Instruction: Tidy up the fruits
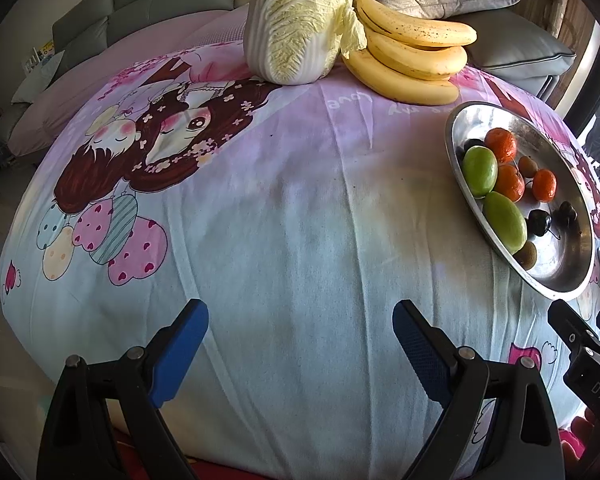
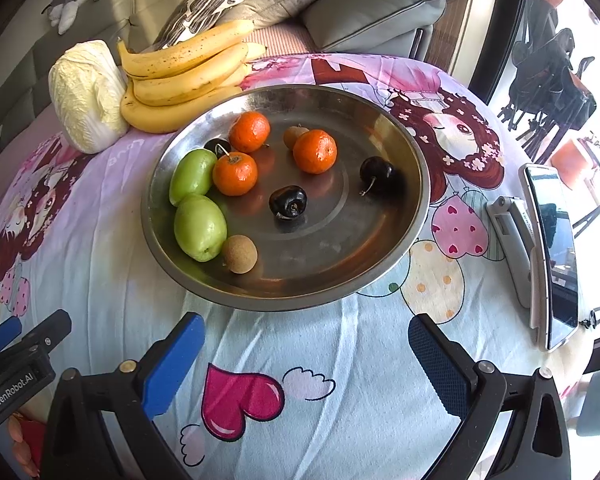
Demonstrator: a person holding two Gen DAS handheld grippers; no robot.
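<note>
Left tongs (image 1: 300, 344), right tongs (image 2: 306, 350) gape empty; cabbage (image 1: 300, 20) top cropped.

"GenRobot.AI": left tongs (image 2: 24, 376) body | "DAS": right tongs (image 1: 592, 368) body | "Love", upside down: tablecloth (image 1: 350, 102)

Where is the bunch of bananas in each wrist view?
Left wrist: bunch of bananas at top, right of centre, touching the cabbage, beyond the metal bowl.
Right wrist: bunch of bananas at upper left, between the cabbage and the metal bowl's far rim.
Shared landmark: the cabbage.
</note>
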